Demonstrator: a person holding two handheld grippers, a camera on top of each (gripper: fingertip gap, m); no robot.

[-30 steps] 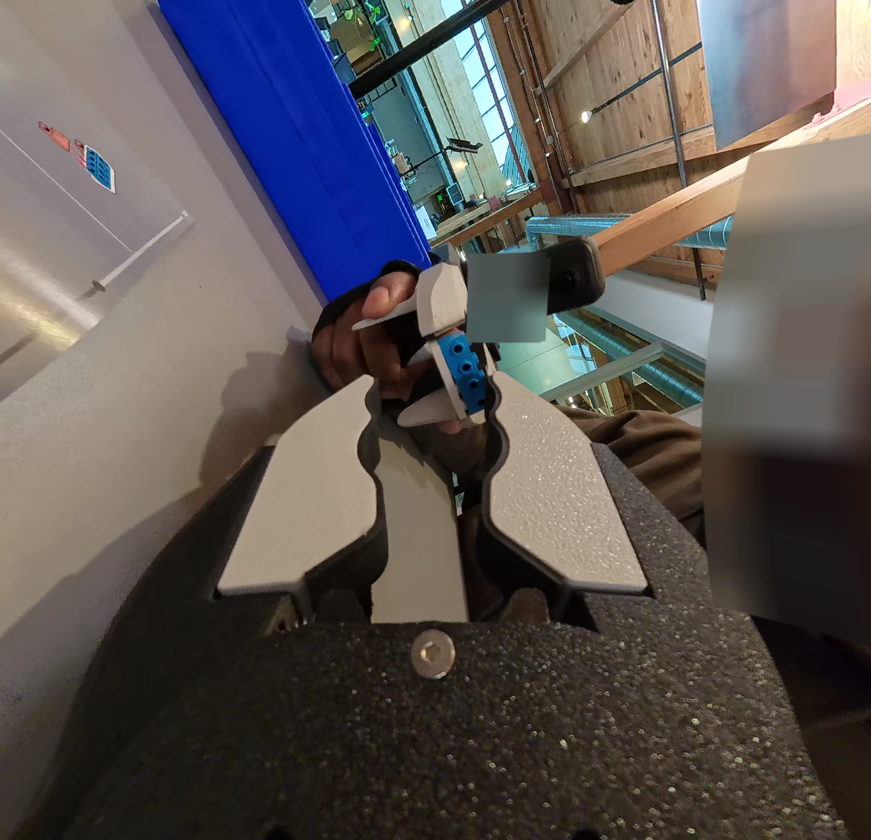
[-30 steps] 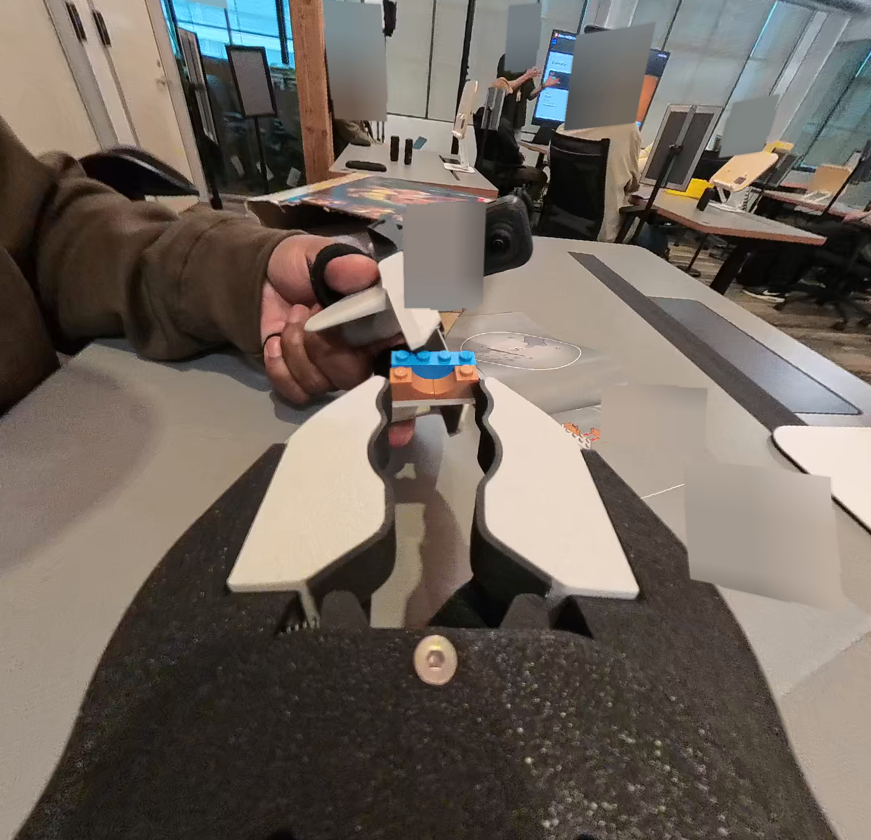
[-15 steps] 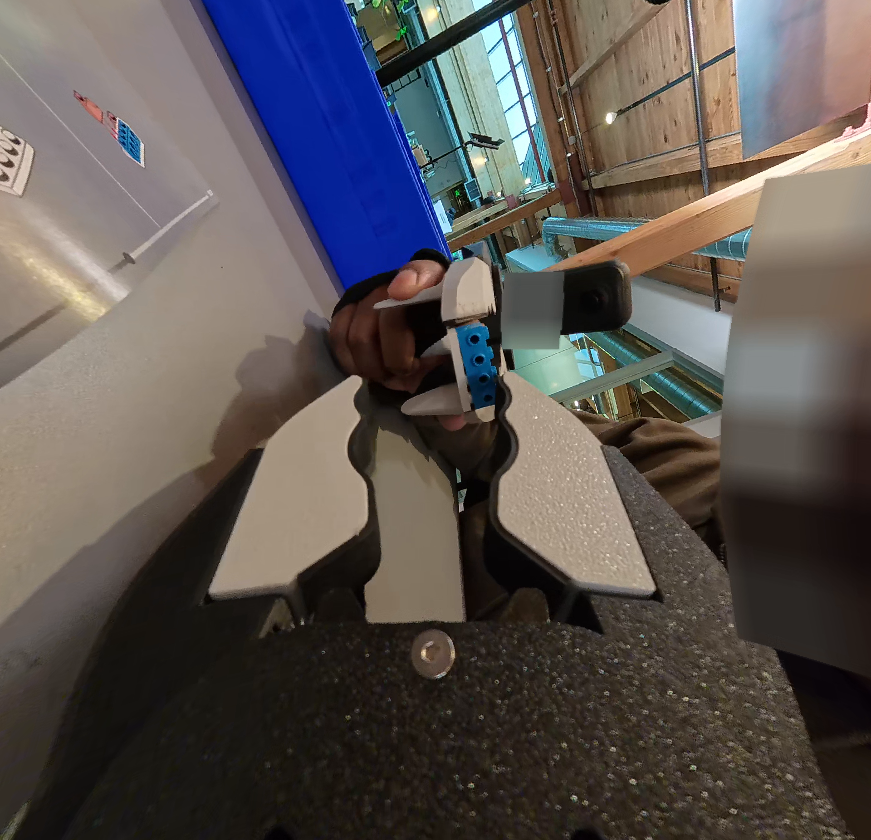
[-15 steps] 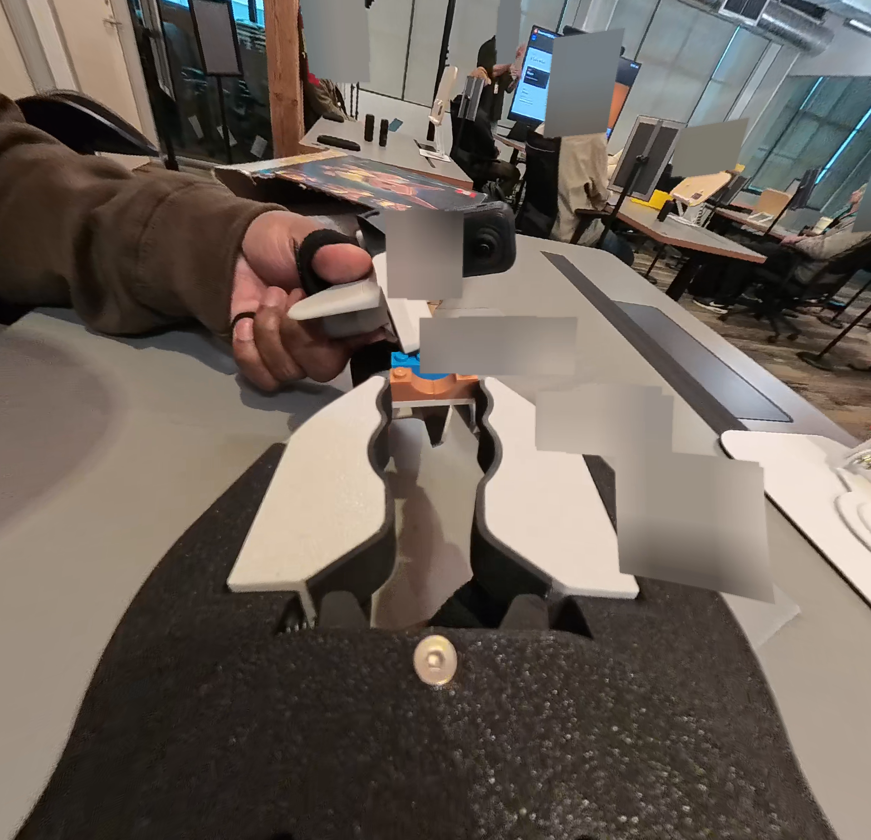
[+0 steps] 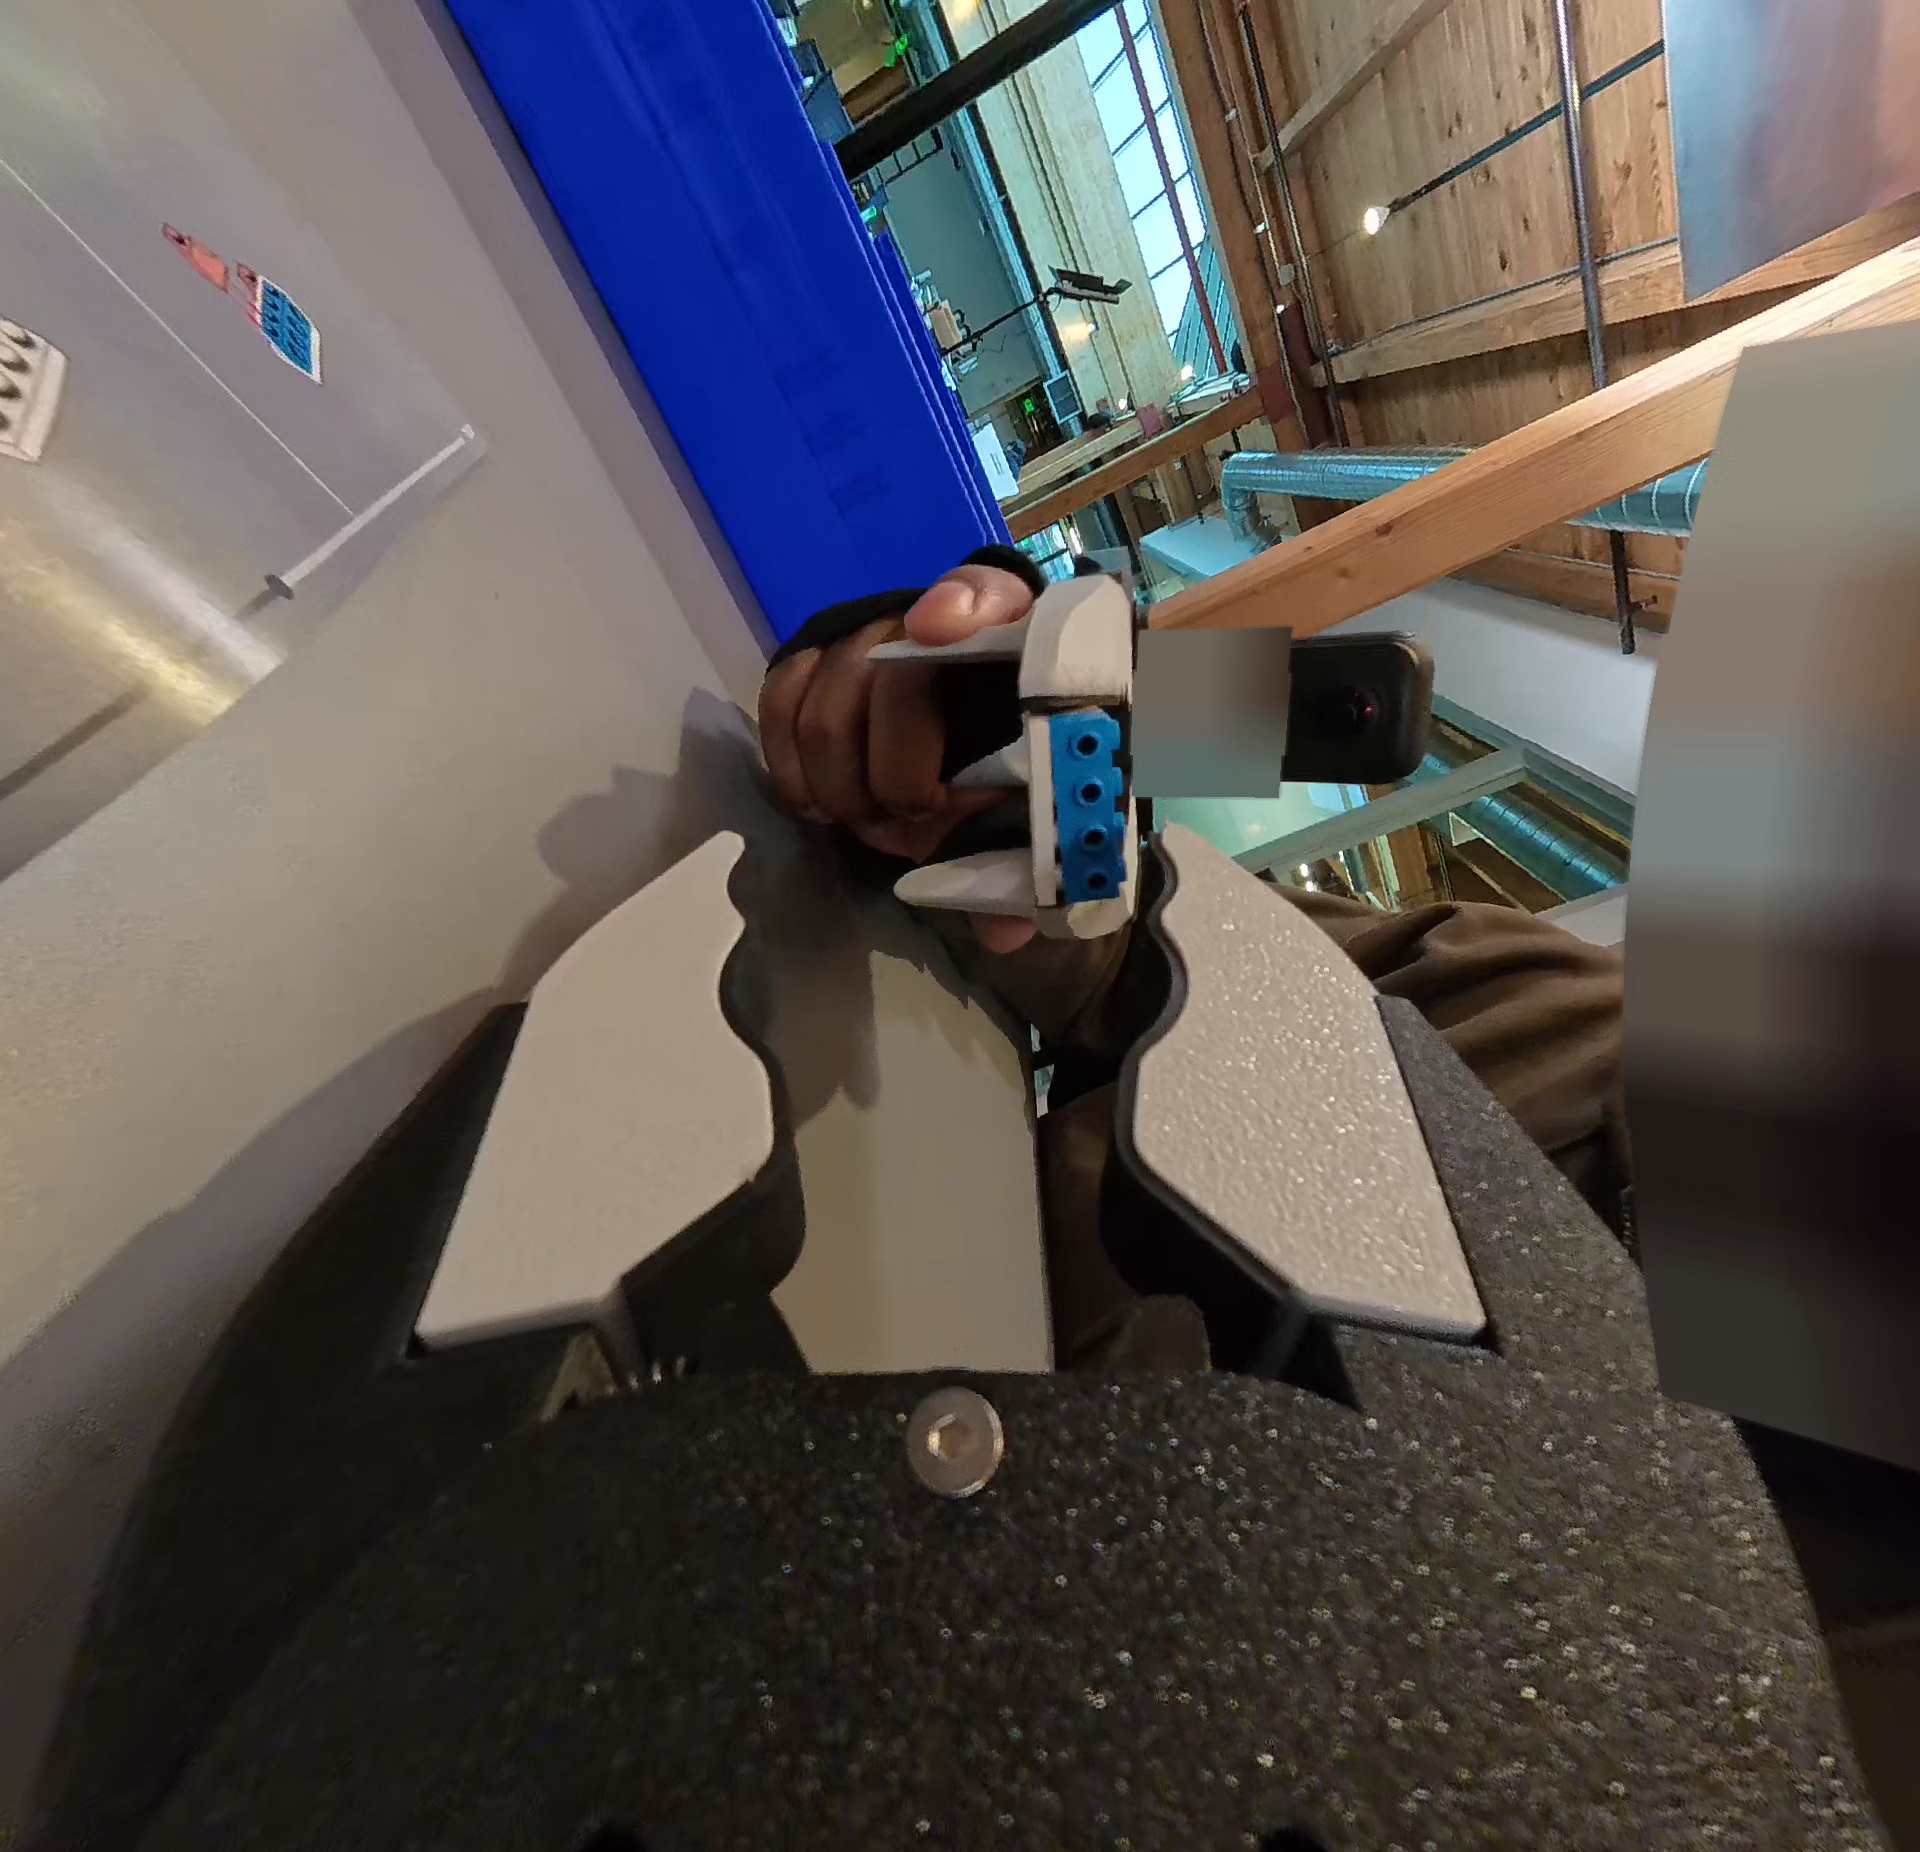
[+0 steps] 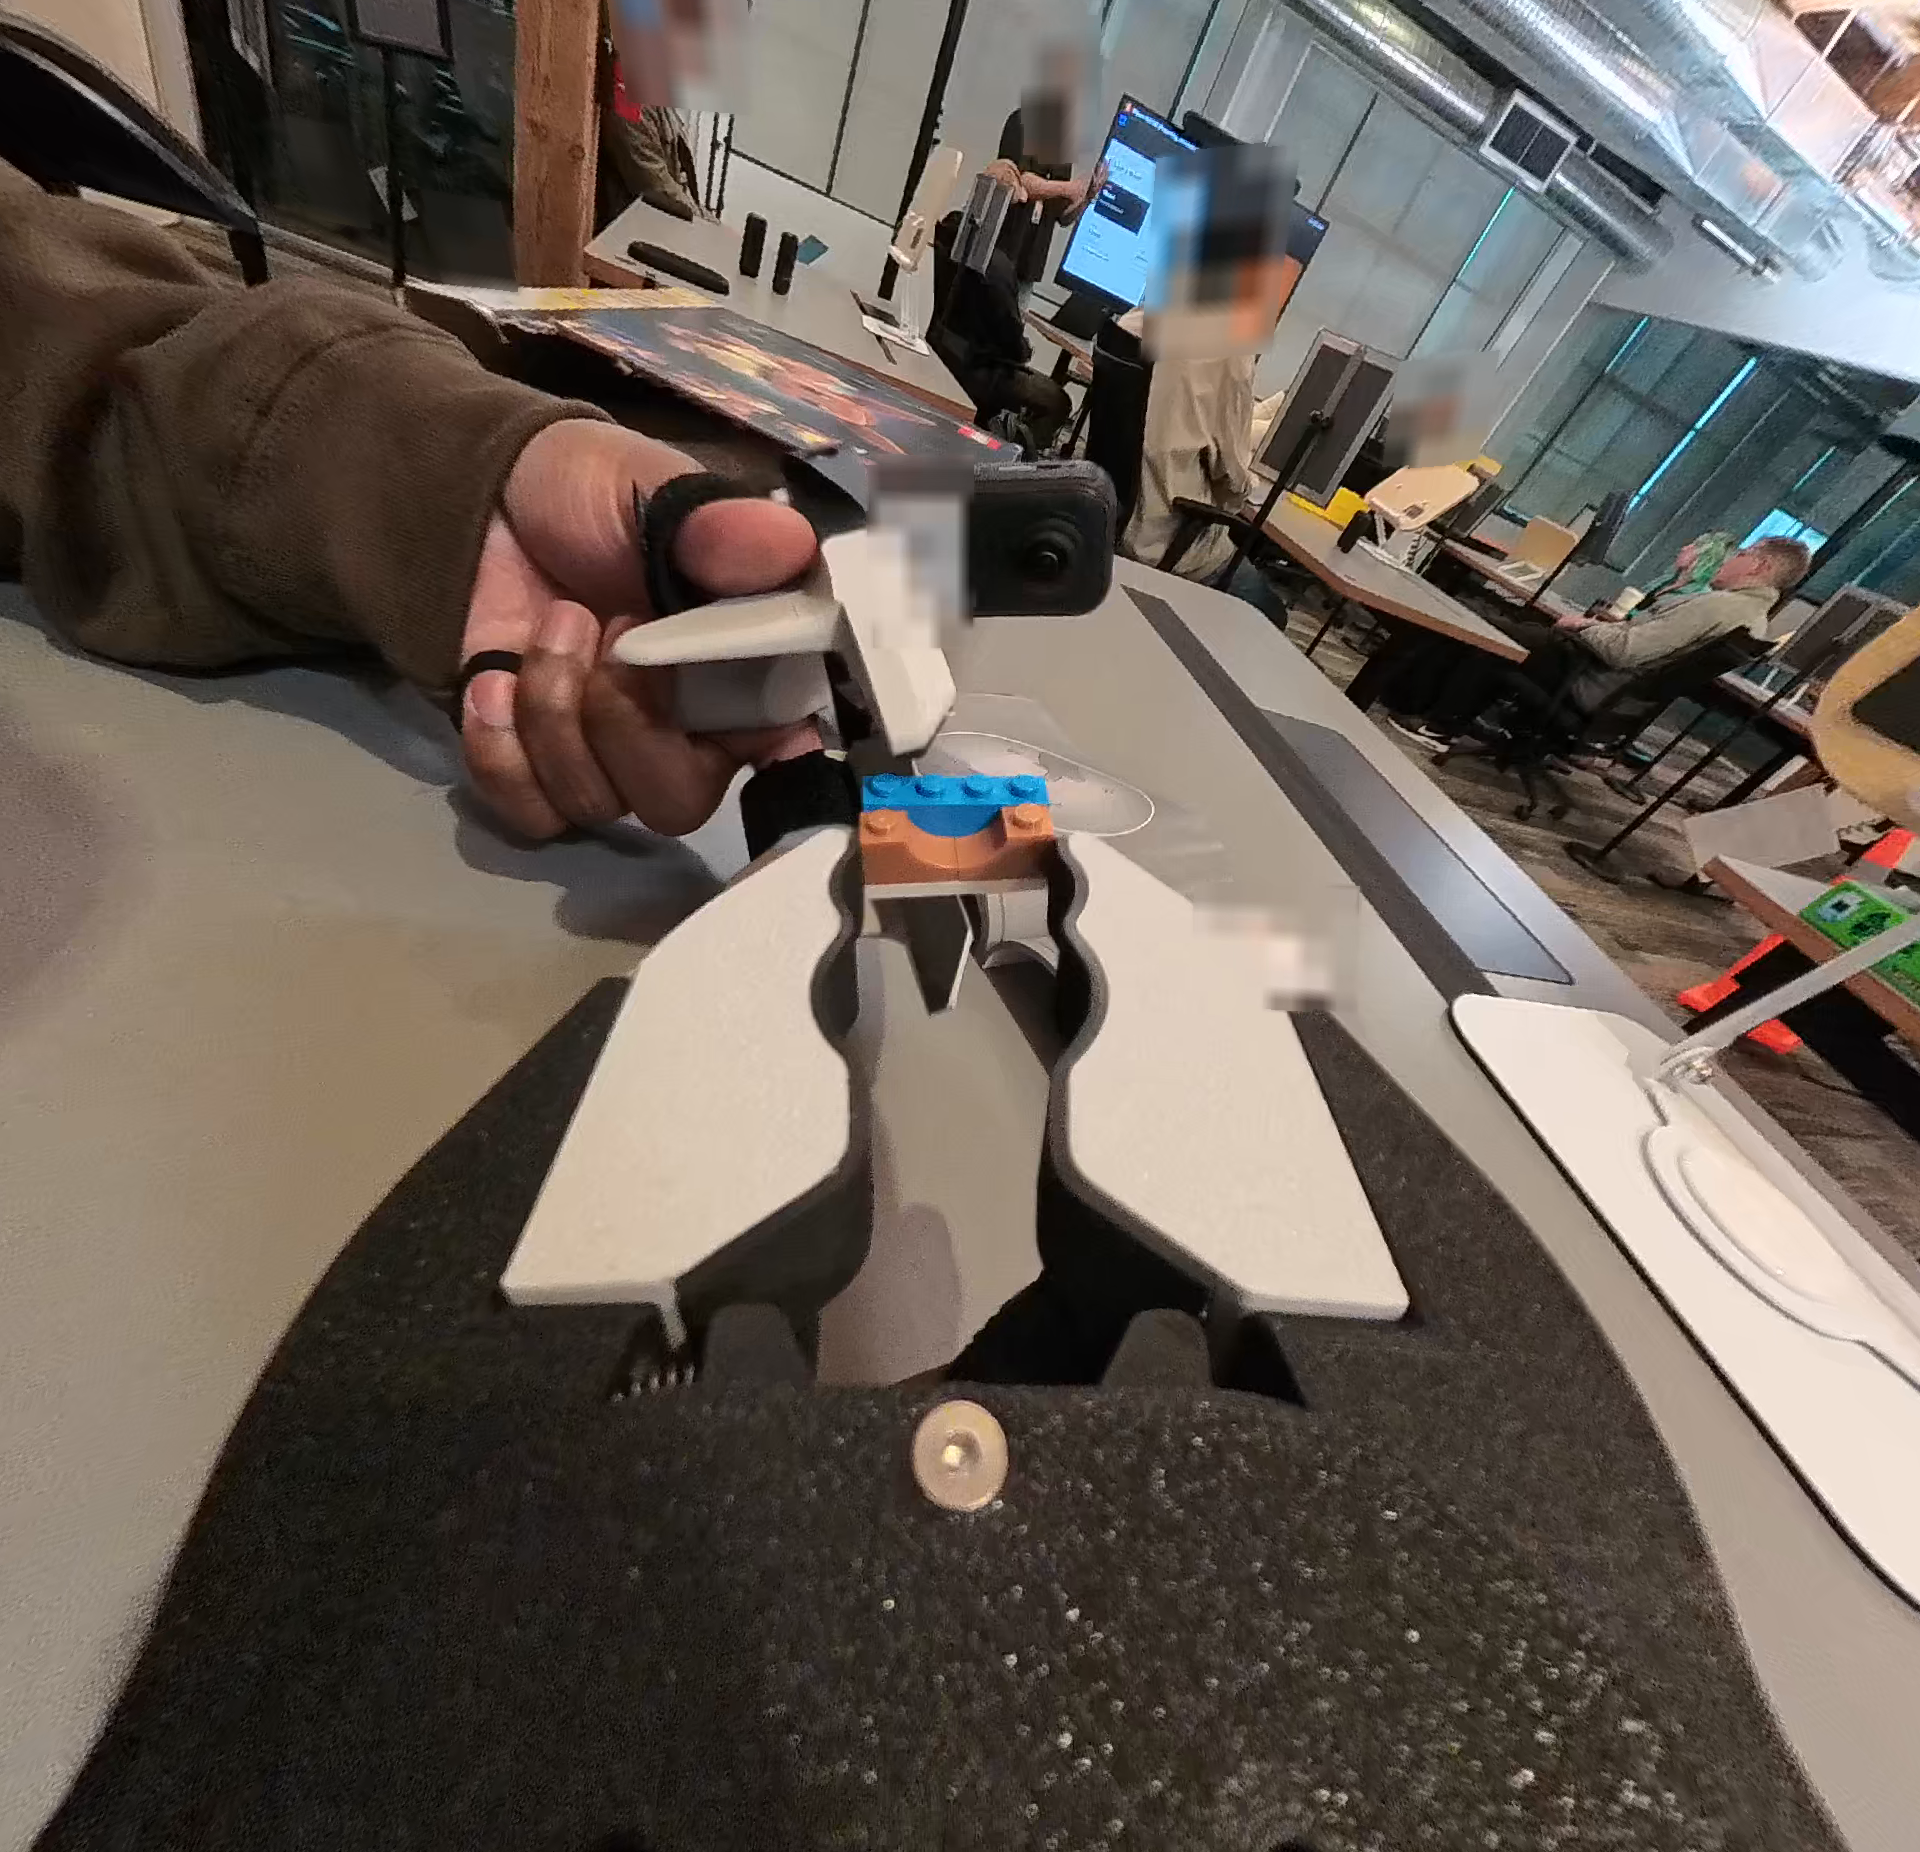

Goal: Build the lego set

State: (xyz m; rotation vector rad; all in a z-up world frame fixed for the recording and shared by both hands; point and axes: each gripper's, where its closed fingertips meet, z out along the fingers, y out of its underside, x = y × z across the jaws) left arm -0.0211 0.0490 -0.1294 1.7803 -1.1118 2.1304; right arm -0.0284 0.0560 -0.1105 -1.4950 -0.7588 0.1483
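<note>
My right gripper [image 6: 956, 867] is shut on a small lego assembly [image 6: 951, 846]: a blue plate [image 6: 951, 792] on an orange arch brick over a grey piece. It is held above the grey table [image 6: 260, 919]. In the left wrist view I see the right gripper [image 5: 1081, 805] end-on, with the blue plate [image 5: 1089, 815] studs facing me. My left gripper [image 5: 948, 852] is open, and the assembly sits between its tips, close to the right finger [image 5: 1247, 1075]. In the right wrist view one of its fingers [image 6: 899, 680] is just above the blue plate.
A blue bin [image 5: 727, 244] and a printed sheet [image 5: 208, 368] lie on the table. The lego box [image 6: 727, 358] lies behind the hand [image 6: 582, 680]. A white tray [image 6: 1662, 1231] is at the right. People sit at desks behind. Both grippers' tips are close together, under 4 cm apart.
Both grippers have turned a little together, so the background has shifted in both views. The right gripper keeps its hold on the assembly. The left gripper stays open around it.
</note>
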